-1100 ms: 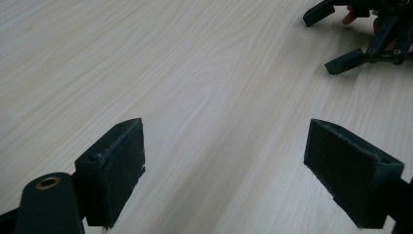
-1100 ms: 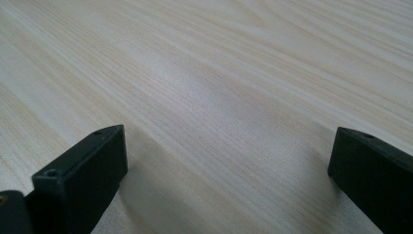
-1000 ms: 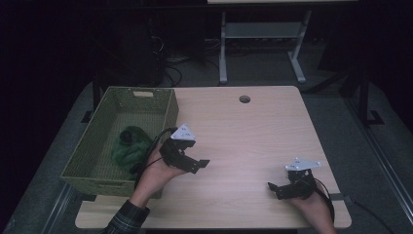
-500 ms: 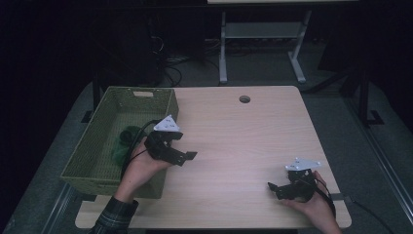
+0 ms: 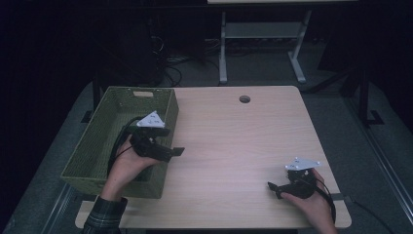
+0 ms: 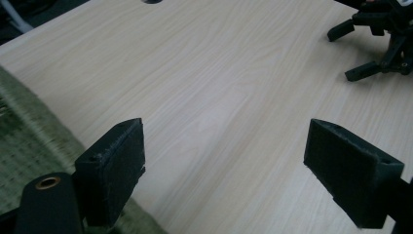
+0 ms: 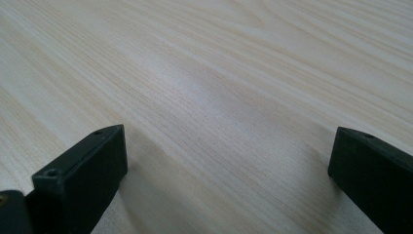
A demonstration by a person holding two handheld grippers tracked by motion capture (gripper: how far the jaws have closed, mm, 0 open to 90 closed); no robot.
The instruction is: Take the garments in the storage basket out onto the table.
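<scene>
A: Left gripper [image 5: 168,152] first. State?
B: Jaws spread wide, nothing between them. In the left gripper view [image 6: 224,180] just bare wood shows in the gap.
A: Where is it?
B: At the right wall of the green woven basket [image 5: 92,151], jaws poking out over the table [image 5: 234,146]. The hand [image 5: 124,168] holding it lies over the basket's near right corner.
A: Basket location?
B: Left part of the table, against its left edge. In the left gripper view the basket rim [image 6: 29,141] sits just beside the left jaw.
A: Contents?
B: Can't tell, the hand and gripper cover the inside.
A: Right gripper [image 5: 277,187]?
B: Jaws apart too, empty. It sits low at the table's near right corner, well apart from the basket. Right gripper view [image 7: 224,170]: wood grain between the jaws.
A: Both visible together?
B: Left gripper view catches the right gripper [image 6: 375,44] far off, top right.
</scene>
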